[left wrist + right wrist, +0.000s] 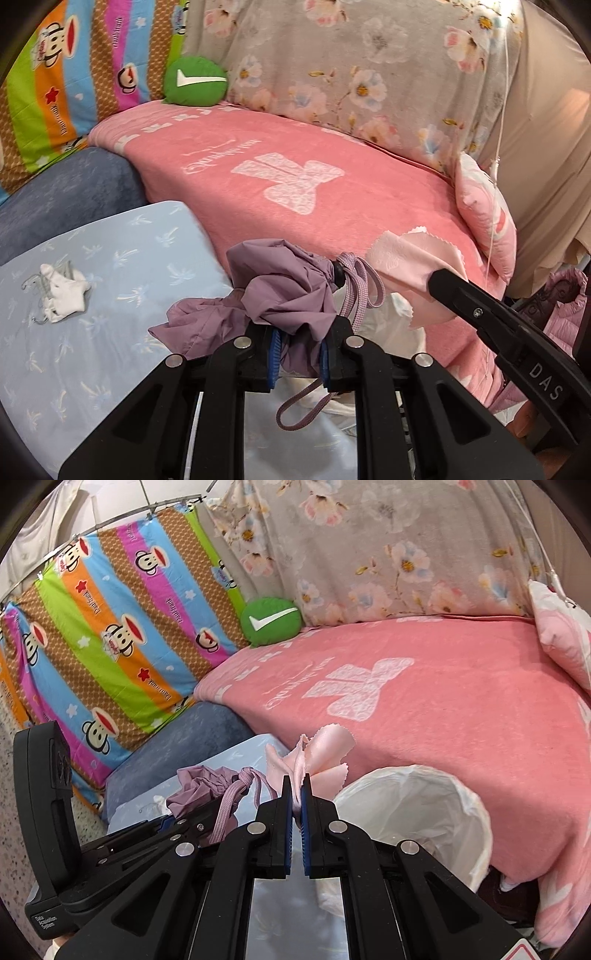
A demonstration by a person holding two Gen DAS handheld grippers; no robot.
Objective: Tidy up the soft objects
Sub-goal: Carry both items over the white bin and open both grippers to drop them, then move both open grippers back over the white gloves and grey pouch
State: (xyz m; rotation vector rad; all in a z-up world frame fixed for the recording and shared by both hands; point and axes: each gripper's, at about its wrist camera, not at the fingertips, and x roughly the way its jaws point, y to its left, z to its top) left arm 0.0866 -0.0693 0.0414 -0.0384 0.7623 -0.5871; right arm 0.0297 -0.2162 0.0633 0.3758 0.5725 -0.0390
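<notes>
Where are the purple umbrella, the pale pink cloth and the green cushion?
purple umbrella (284, 288), left wrist view, on its crumpled canopy.
pale pink cloth (325, 746), right wrist view, on the satin fold above the fingers.
green cushion (195, 81), left wrist view, on its front face.

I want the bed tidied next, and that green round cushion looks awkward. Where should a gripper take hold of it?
Grip the green cushion at its lower front edge, coming in low over the pink blanket. It leans back against the hangings, so only the front is open, and its puffy rim looks pinchable.
</notes>
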